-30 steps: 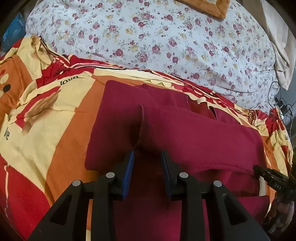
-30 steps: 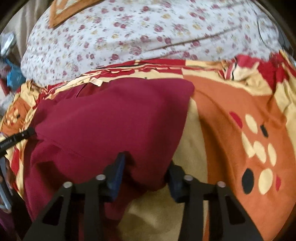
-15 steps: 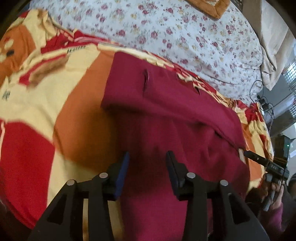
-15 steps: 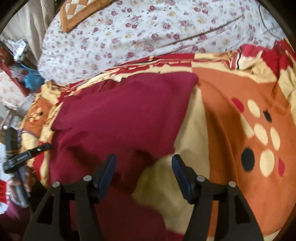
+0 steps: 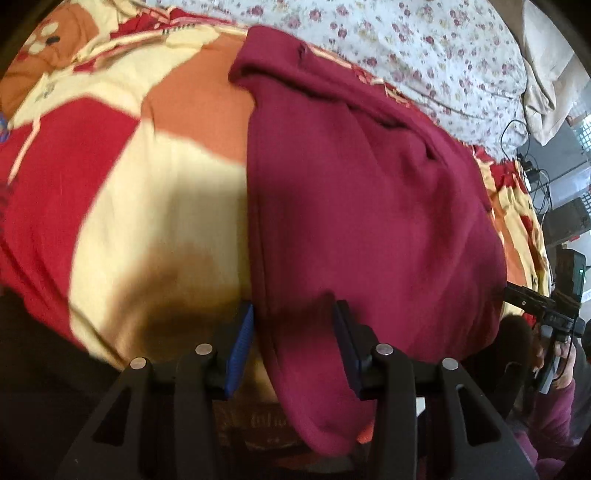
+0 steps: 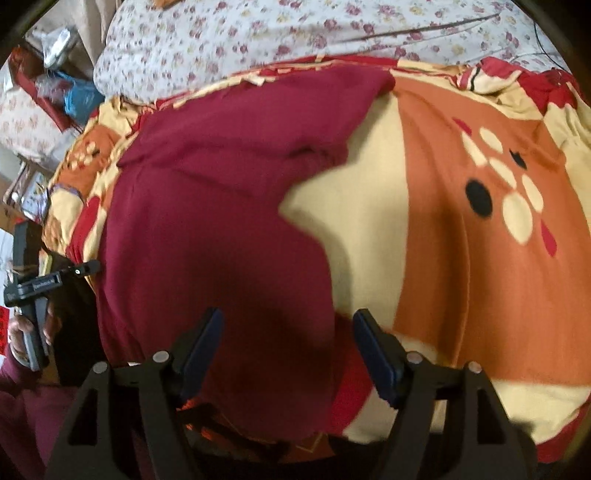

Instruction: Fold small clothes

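A maroon garment (image 5: 369, 177) lies spread on a red, orange and cream blanket (image 5: 122, 177), with a folded layer at its far end. Its near end hangs over the bed's front edge. My left gripper (image 5: 295, 332) is open, its jaws apart over the garment's near left edge, not pinching it. In the right wrist view the same garment (image 6: 221, 206) fills the left half. My right gripper (image 6: 288, 339) is open wide above the garment's near right edge. The other gripper shows at each view's side, the right one (image 5: 535, 306) and the left one (image 6: 55, 277).
A floral duvet (image 6: 295, 26) rises behind the blanket (image 6: 480, 221). Cables and boxes (image 5: 543, 177) lie off the bed to the right in the left wrist view. Bags and clutter (image 6: 55, 85) sit at the left in the right wrist view.
Both grippers have pulled back toward the bed's near edge and opened wider. The garment now lies lengthened toward me, its near end draped over the edge.
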